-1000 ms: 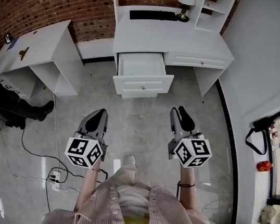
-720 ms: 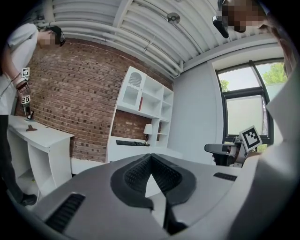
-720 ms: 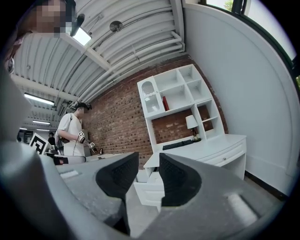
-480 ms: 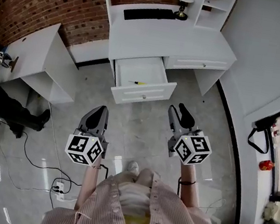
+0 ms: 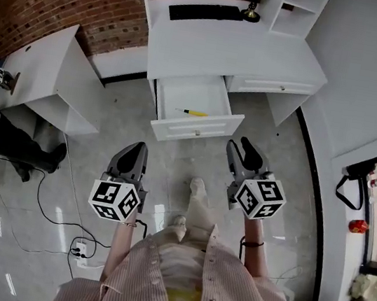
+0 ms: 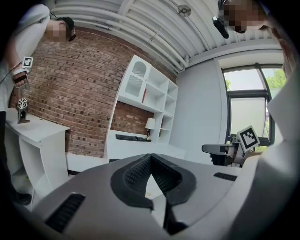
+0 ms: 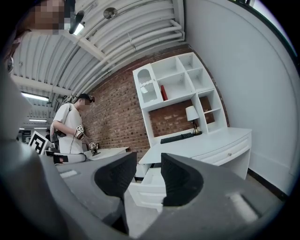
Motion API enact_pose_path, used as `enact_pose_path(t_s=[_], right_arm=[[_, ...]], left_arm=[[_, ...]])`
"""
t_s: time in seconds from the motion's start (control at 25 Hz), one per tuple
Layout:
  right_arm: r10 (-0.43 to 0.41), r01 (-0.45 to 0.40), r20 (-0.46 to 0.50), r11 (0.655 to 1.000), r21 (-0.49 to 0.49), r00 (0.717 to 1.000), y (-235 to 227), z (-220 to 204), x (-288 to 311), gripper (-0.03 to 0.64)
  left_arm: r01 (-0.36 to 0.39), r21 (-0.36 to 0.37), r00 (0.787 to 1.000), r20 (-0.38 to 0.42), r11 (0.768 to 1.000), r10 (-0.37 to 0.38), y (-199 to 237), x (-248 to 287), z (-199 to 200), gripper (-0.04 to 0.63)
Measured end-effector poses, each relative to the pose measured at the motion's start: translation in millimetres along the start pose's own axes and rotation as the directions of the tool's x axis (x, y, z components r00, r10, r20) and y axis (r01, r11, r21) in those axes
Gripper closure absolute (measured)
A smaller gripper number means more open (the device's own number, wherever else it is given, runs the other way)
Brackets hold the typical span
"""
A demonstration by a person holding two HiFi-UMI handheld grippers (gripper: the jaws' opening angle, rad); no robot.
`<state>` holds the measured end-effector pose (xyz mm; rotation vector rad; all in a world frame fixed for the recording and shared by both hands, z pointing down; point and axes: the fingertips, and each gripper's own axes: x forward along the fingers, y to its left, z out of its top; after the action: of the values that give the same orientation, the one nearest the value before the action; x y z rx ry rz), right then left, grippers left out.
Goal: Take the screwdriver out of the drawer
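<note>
The screwdriver (image 5: 194,113) lies inside the open drawer (image 5: 197,128), flat on its white bottom. It sits toward the drawer's front panel and runs roughly along that panel. Both grippers are on the person's side of that front panel, well apart from it and out over the floor, so the tool is beyond them and touches neither.

The left gripper (image 5: 134,155) hangs short of the drawer's left front corner. Its jaws are pressed together at the tips (image 6: 150,160) with nothing caught in them.

The right gripper (image 5: 240,149) hangs short of the drawer's right front corner. Its jaws are opening (image 7: 149,171). The gap between them holds nothing, and through it the drawer's white front (image 7: 147,187) shows farther off.

The screwdriver is small and slim. It has a bright yellow handle at the end nearer the drawer's right side and a thin dark shaft pointing toward the drawer's left side. It looks to be the only thing in the drawer. Its tip is too small to make out.
</note>
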<state>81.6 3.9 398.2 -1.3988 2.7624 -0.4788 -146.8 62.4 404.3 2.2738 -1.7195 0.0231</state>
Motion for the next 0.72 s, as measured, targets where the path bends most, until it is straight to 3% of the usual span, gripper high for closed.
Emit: enact_pose_path(t_s=[0.28, 0.72], right_arm=[[0.013, -0.013, -0.032, 1.0, -0.009, 0.999, -30.9, 4.4, 60.0, 0.471], [0.122, -0.127, -0.158, 0.992, -0.017, 0.98, -76.8, 4.9, 180.3, 0.471]], left_arm=[[-0.038, -0.028, 0.999, -0.031, 0.999, 0.037, 27.9, 50.2, -0.7, 0.597], [-0.091, -0.073, 0.992, -0.093, 0.993, 0.084, 72.2, 153.0, -0.7, 0.597]])
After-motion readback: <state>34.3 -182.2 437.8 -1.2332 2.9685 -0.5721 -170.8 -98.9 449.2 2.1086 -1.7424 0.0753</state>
